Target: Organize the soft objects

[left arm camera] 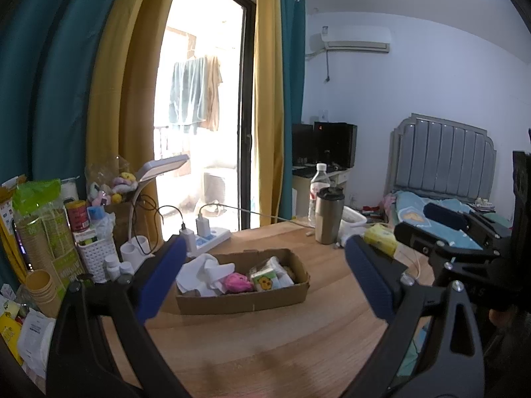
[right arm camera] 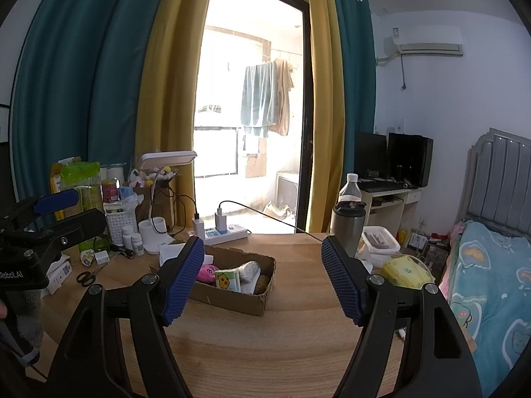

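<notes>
wrist views facing window, seemingly sharing box

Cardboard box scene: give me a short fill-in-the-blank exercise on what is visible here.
1. The pink plush lies inside the ____ box.
2. Both the left gripper and the right gripper are ____.
3. The yellow pack lies ____ the box, on the table.

Missing words: cardboard; open; outside

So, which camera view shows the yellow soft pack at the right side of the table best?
The right wrist view: the yellow soft pack lies mostly unobstructed beside the white container. In the left wrist view the pack is partly hidden behind a blue finger pad and the right gripper.
</notes>
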A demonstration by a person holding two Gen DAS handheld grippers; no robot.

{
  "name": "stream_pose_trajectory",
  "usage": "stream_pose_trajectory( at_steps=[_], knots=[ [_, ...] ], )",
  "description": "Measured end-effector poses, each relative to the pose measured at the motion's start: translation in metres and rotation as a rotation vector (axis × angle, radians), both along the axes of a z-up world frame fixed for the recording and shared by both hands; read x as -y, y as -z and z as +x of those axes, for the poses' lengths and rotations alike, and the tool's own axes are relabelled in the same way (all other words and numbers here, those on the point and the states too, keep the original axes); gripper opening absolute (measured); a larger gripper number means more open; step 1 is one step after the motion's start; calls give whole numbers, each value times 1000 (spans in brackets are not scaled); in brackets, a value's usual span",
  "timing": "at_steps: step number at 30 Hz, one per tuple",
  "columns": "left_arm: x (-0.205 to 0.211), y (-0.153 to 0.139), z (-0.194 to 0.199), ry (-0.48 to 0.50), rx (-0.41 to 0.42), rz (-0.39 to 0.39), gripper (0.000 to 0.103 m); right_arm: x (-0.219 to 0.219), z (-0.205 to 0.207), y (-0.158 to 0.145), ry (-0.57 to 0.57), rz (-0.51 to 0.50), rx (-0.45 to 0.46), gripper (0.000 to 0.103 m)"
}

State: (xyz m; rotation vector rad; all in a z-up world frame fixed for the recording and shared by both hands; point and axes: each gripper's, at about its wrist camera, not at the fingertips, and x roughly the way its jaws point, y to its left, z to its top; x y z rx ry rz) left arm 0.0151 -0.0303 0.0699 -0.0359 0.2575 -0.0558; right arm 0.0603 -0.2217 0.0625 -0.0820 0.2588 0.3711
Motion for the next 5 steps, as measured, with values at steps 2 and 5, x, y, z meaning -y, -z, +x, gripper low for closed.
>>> stream_pose_trajectory(
  at_steps=[2, 5],
  knots=[
    [0, 2, 1, 6, -4, -2, 97, 0, 1, 3, -2, 0, -4, 76],
    [-1, 10, 7, 5, -34, 3, 97, -1, 7, 13, -10, 5, -22, 76]
  ],
)
